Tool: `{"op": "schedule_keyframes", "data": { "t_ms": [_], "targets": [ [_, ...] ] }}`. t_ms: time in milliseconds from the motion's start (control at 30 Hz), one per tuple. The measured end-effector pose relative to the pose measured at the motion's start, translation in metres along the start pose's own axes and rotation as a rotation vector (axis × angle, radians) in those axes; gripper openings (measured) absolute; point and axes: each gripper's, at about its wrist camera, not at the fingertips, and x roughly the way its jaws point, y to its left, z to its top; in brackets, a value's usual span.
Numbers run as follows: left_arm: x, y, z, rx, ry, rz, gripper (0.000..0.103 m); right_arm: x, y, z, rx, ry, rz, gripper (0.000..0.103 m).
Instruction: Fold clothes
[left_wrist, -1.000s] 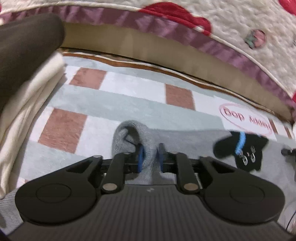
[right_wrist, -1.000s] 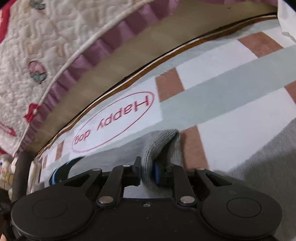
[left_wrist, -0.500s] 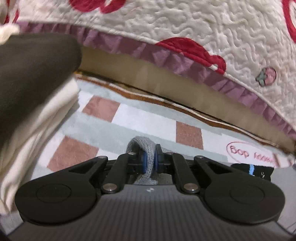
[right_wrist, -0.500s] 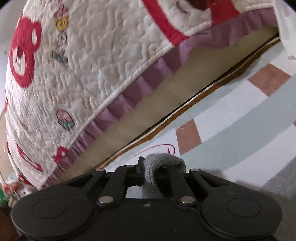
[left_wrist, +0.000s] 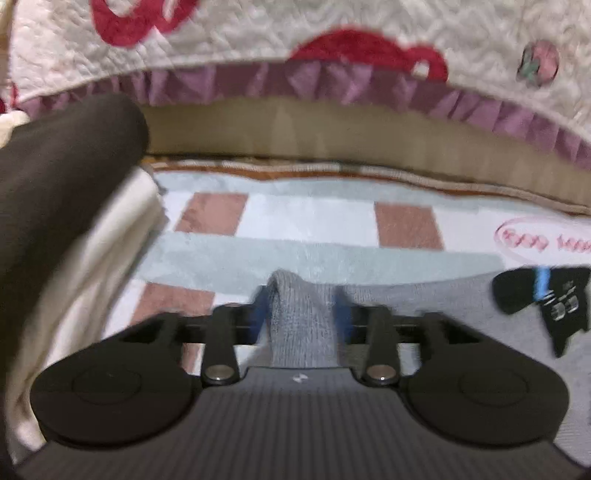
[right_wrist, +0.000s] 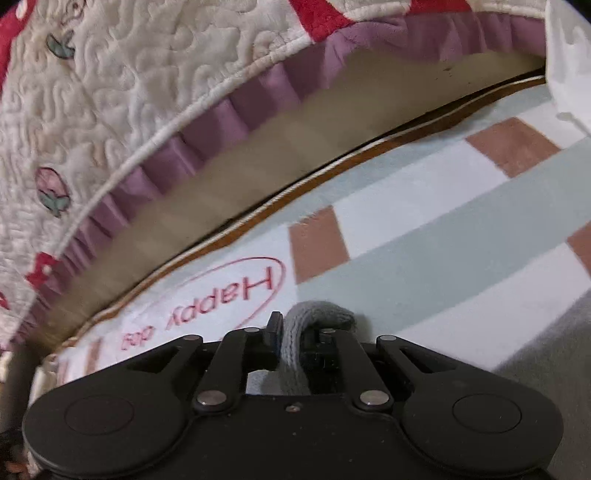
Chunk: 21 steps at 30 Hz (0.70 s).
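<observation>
A grey knit garment (left_wrist: 413, 295) lies on the checked mat, with a black patch with a blue stripe (left_wrist: 543, 295) on it at the right. My left gripper (left_wrist: 300, 314) stands low over the mat. Its blue pads (left_wrist: 258, 314) are spread apart, and a hump of the grey knit (left_wrist: 301, 325) sits loosely between them. In the right wrist view my right gripper (right_wrist: 297, 339) is shut on a folded edge of the grey garment (right_wrist: 295, 354), which loops over the right finger. More grey cloth (right_wrist: 554, 354) lies at the lower right.
A quilted cream bedspread with red shapes and a purple frill (left_wrist: 332, 81) overhangs the far side of the mat (left_wrist: 314, 254). A stack of cream cloth (left_wrist: 92, 266) under a dark roll (left_wrist: 62, 166) stands at the left. "Happy dog" lettering (right_wrist: 221, 299) marks the mat.
My left gripper has dropped back toward the mat and its fingers have spread around the grey knit. My right gripper has come down lower, still holding its fold.
</observation>
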Motion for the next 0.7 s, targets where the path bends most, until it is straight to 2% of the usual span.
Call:
{"op": "schedule_keyframes", "data": {
  "t_ms": [67, 100, 133, 233, 267, 367, 500, 533, 600, 667, 700],
  "targets": [
    [-0.023, 0.013, -0.008, -0.06, -0.01, -0.01, 0.056, -0.01, 0.01, 0.0, -0.036, -0.006, -0.069, 0.03],
    [-0.035, 0.02, -0.012, -0.09, -0.016, -0.014, 0.058, -0.016, 0.016, -0.002, -0.074, -0.019, -0.136, 0.049],
    [-0.046, 0.026, -0.016, -0.12, -0.021, -0.019, 0.058, -0.022, 0.022, -0.004, -0.118, -0.037, -0.187, 0.054],
    [-0.073, 0.058, -0.043, -0.235, -0.014, -0.009, 0.058, -0.04, 0.036, -0.01, -0.259, -0.1, -0.311, 0.053],
    [-0.08, 0.069, -0.057, -0.279, 0.0, 0.002, 0.058, -0.045, 0.042, -0.012, -0.277, -0.113, -0.294, 0.052],
    [-0.098, 0.091, -0.097, -0.397, 0.099, 0.073, 0.058, -0.054, 0.066, -0.024, -0.273, -0.112, -0.102, 0.049],
    [-0.114, 0.104, -0.125, -0.477, 0.185, 0.131, 0.058, -0.046, 0.111, -0.056, -0.276, -0.021, 0.216, 0.049],
    [-0.117, 0.105, -0.129, -0.485, 0.194, 0.148, 0.058, -0.039, 0.125, -0.067, -0.274, 0.026, 0.265, 0.049],
    [-0.123, 0.105, -0.135, -0.509, 0.217, 0.181, 0.058, -0.026, 0.158, -0.096, -0.278, 0.081, 0.301, 0.049],
    [-0.127, 0.104, -0.144, -0.548, 0.245, 0.206, 0.065, -0.022, 0.183, -0.128, -0.229, 0.115, 0.38, 0.049],
    [-0.128, 0.103, -0.148, -0.529, 0.257, 0.224, 0.065, -0.02, 0.196, -0.142, -0.252, 0.152, 0.41, 0.049]
  ]
}}
